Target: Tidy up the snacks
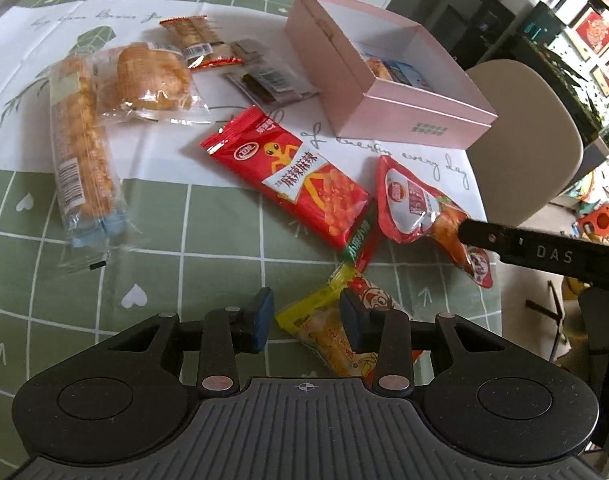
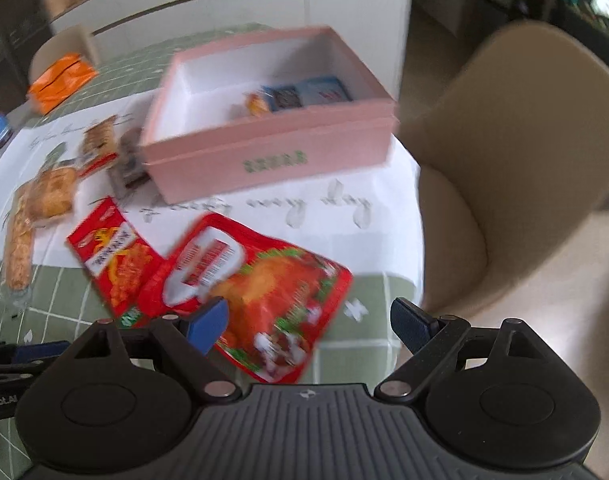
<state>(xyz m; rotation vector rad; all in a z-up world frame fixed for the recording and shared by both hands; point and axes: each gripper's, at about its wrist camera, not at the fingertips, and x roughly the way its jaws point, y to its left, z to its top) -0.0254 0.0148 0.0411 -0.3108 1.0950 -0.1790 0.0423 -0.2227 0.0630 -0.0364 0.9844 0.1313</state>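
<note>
You are holding the left gripper (image 1: 307, 318) low over the green checked tablecloth (image 1: 208, 264), its blue-padded jaws spread apart. A small yellow snack packet (image 1: 324, 332) is lying between the jaws; the right pad is overlapping the packet's edge, but the pictures do not show whether the pads are touching it.

You are holding the right gripper (image 2: 310, 324) above the near table edge with its jaws spread wide and gripping nothing. A glossy red pouch printed with a roast chicken (image 2: 260, 292) is lying directly beneath the jaws. In the left wrist view this same pouch (image 1: 420, 208) is appearing with one black finger of the right gripper over its lower end; contact cannot be determined.

A flat red peanut packet (image 1: 288, 180) is lying just beside the pouch, its lower corner resting over a thin green-and-red stick packet (image 1: 360, 240). An open pink rectangular cardboard box (image 1: 384, 92) is standing on the white printed paper mat (image 1: 24, 72) beyond the packets and is holding a blue-labelled snack (image 2: 304, 94). Left of the box, two clear-wrapped pastries (image 1: 144, 80), a long clear-wrapped cracker bar (image 1: 82, 140) and several small wrapped biscuits (image 1: 196, 36) are lying on the mat. The right wrist view is motion-blurred.
</note>
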